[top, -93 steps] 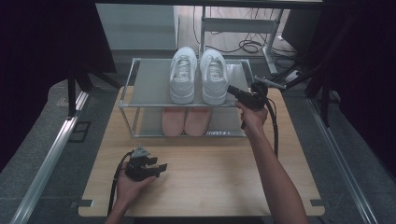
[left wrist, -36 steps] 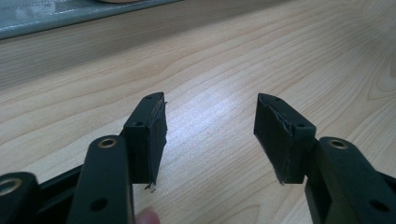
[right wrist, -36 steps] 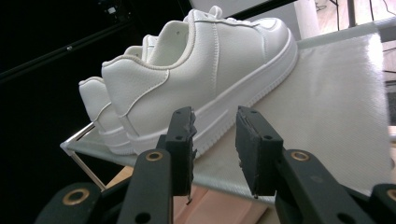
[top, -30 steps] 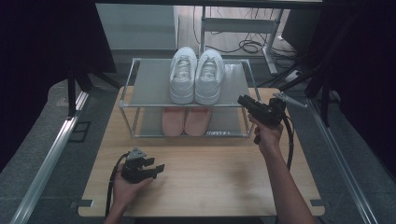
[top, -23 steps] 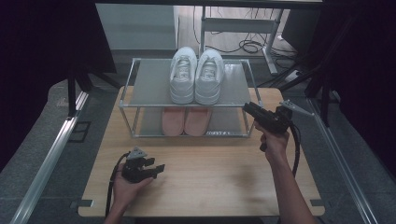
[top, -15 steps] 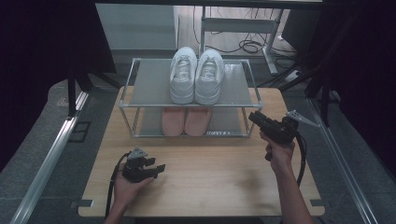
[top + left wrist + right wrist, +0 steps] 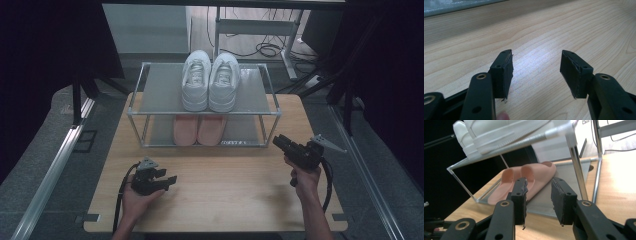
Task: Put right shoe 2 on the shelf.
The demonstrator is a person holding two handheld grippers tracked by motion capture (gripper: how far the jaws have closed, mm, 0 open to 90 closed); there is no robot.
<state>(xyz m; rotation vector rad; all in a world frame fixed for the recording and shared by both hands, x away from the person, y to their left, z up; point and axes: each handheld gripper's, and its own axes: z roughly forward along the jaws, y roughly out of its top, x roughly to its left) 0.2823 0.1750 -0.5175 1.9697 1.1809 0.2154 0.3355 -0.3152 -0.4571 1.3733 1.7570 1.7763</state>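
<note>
A pair of white sneakers stands on the top shelf of a metal shoe rack. A pink pair of shoes lies on the lower shelf. My right gripper hovers off the rack's front right corner, pointing at it. In the right gripper view its jaws stand open with nothing between them; the pink shoes and white sneakers lie beyond. My left gripper rests low at the front left of the table, open over bare wood.
The wooden table spreads in front of the rack. The rack's corner post rises just right of my right gripper's line. Cables and a metal frame lie on the floor behind. A metal rail runs along the left.
My right gripper has come away from the rack's top right corner, moving down and toward the table's right side. The left gripper and all the shoes have stayed put.
</note>
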